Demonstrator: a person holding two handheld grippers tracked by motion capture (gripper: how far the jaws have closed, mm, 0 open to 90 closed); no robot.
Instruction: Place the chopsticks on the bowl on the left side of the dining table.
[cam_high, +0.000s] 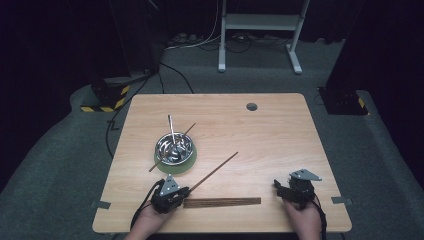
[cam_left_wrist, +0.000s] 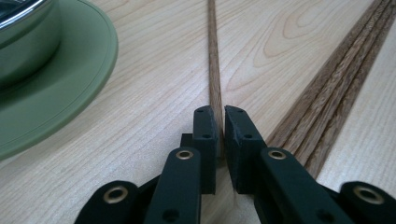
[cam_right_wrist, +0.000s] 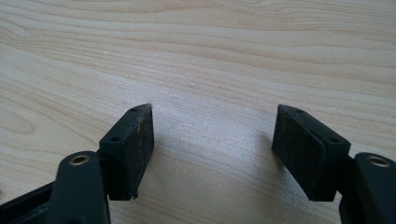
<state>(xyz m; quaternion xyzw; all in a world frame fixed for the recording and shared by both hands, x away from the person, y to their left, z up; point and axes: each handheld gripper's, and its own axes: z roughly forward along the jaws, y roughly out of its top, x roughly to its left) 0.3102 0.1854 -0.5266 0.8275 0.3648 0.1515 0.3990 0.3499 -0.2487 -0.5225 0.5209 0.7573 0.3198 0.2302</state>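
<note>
Fingers (cam_left_wrist: 205, 135) of the left gripper (cam_left_wrist: 218, 122) are pinched narrow on a single wooden chopstick (cam_left_wrist: 215, 70) — its near end is clamped between the pads. In the high view the left gripper (cam_high: 186, 190) is seen at the front left of the desk (cam_high: 280, 130), with the chopstick (cam_high: 215, 172) running from it diagonally up and to the right, toward the desk's middle. Whether the far end rests on the wood cannot be told.

A bundle of chopsticks (cam_high: 222, 202) is laid flat along the front edge, just beside the left gripper; it is also seen in the left gripper view (cam_left_wrist: 336, 88), right of the held stick.

A steel bowl (cam_high: 173, 146) is set on a green plate (cam_high: 176, 165), with three sticks leaning in it.

The right gripper (cam_high: 281, 188) is held at the front right — fingers (cam_right_wrist: 133, 149) spread wide over bare wood, nothing between them.
</note>
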